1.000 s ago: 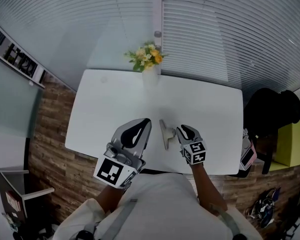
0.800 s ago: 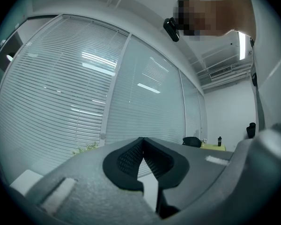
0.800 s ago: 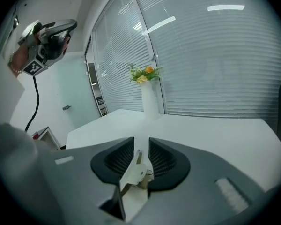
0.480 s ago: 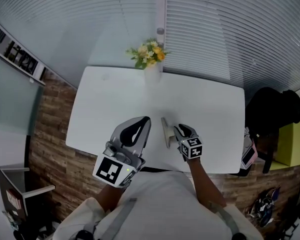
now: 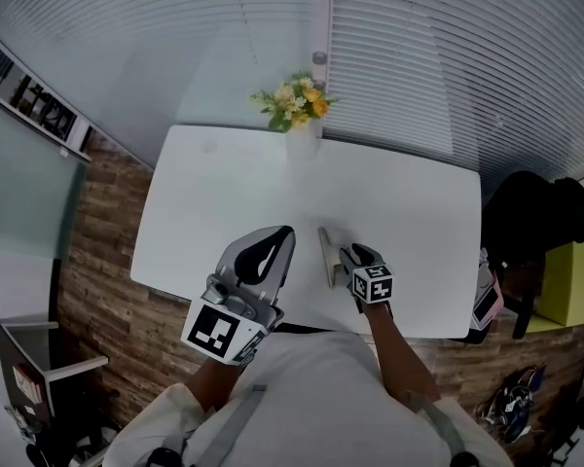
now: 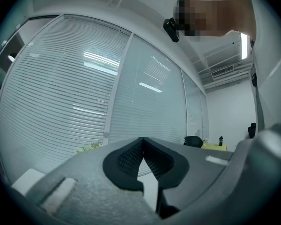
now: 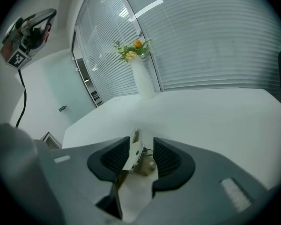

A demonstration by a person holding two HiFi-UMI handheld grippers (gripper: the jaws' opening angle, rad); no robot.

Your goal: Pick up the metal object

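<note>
While my left gripper [image 5: 284, 239] hangs level at the near edge of the table [image 5: 214, 193], its jaws pressed together on nothing [image 6: 143, 142], it has no part in the grasp. The only hazard I see on that side is letting it stray rightward into the work.

Just to its right the metal object [image 5: 327, 257] sits on the white top close to my edge. It is a thin plate standing on edge on a small base [image 7: 133, 146].

My right gripper [image 5: 355, 257] tilts down over it. Its jaws have just been opening and stand wide [image 7: 143, 149], one pad on each side of the plate, and neither is pressing it as far as I can see.

The plate sits nearer the left-hand pad, so I judge that closing from here could tip it or skid it across the smooth table before both pads bite. If I pinch only the thin top edge, it may twist out as I lift. If I go too low, the tips could jam on the table.
</note>
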